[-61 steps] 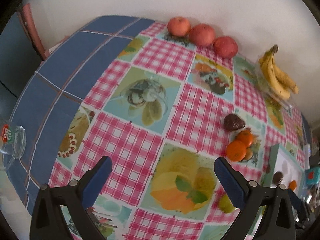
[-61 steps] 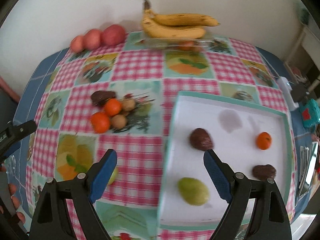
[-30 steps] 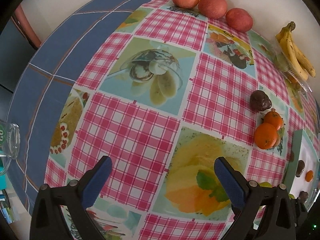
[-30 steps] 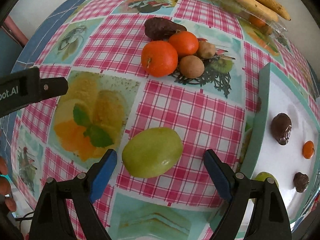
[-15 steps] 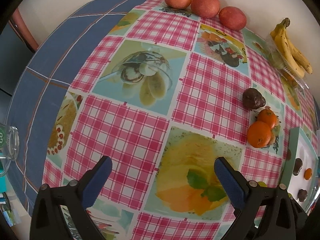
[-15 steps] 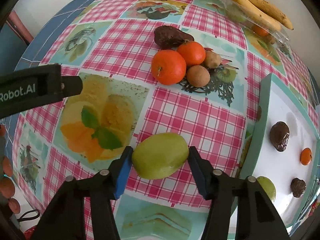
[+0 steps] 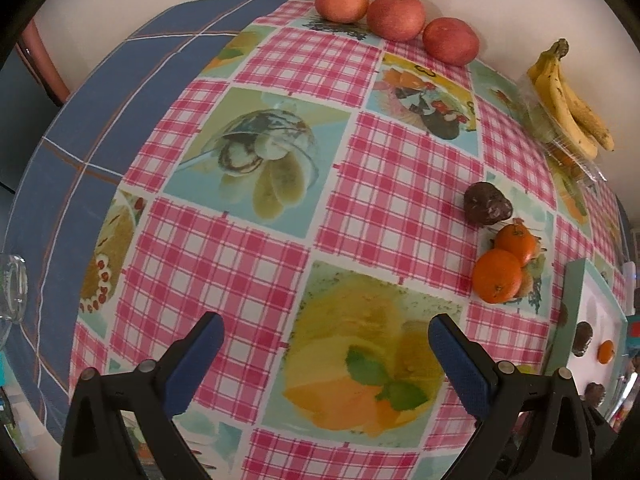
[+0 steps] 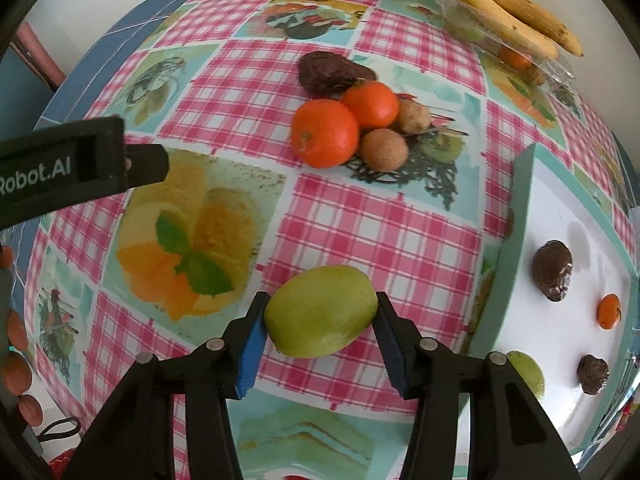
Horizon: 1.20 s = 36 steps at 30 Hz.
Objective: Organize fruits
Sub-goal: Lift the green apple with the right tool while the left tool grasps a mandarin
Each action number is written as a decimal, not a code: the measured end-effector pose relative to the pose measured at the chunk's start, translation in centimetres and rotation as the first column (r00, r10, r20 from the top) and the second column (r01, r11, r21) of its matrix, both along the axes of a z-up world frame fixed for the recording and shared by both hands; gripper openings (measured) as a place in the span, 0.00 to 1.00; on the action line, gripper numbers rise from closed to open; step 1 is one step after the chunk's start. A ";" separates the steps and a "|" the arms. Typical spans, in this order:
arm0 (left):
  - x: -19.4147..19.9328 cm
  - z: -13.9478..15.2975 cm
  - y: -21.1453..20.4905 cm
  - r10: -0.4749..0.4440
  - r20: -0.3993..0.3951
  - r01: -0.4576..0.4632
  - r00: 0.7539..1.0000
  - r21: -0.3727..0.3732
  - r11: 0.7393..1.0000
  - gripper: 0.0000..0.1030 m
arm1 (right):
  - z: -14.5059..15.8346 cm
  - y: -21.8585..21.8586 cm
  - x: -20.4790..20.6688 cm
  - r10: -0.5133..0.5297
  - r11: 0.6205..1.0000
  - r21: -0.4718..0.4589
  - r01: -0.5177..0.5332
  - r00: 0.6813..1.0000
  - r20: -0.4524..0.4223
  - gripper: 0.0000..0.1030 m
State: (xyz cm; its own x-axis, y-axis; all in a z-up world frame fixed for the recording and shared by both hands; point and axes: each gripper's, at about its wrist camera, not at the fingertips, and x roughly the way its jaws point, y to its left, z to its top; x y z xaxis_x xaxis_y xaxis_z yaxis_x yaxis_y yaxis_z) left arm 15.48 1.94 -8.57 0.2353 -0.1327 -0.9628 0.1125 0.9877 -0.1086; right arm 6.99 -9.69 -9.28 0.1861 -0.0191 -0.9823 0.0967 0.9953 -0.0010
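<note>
My right gripper [image 8: 320,336] is shut on a green mango [image 8: 320,310], both pads against its sides, just above the checked tablecloth. To its right stands a white tray with a teal rim [image 8: 516,216] holding two dark avocados, a small orange and another green mango [image 8: 526,372]. Beyond lie two oranges [image 8: 324,132], two kiwis [image 8: 384,148] and a dark avocado [image 8: 332,72]. My left gripper [image 7: 326,356] is open and empty over the cloth, left of the oranges [image 7: 498,276] and avocado [image 7: 486,204].
Three red apples [image 7: 394,16] sit at the table's far edge by the wall. Bananas [image 7: 568,100] lie on a clear plastic box at the back right. A glass [image 7: 12,288] stands at the left edge. The tray also shows in the left wrist view [image 7: 570,312].
My right gripper moved down to the green mango and closed on it. My left gripper stayed open and shifted only slightly.
</note>
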 end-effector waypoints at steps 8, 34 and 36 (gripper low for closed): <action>0.3 0.2 -1.1 -0.020 0.018 0.021 1.000 -0.047 0.999 1.00 | 2.0 -3.6 -0.5 -0.076 0.997 0.016 0.075 0.996 0.042 0.51; 1.0 1.7 -8.3 -0.125 0.119 0.142 0.985 -0.154 0.978 0.84 | 5.9 -17.0 -5.0 -0.365 0.930 0.019 0.366 0.922 0.125 0.51; 0.9 1.5 -8.8 -0.136 0.119 0.153 0.984 -0.152 0.976 0.80 | 6.0 -17.7 -5.4 -0.378 0.925 0.020 0.379 0.917 0.125 0.51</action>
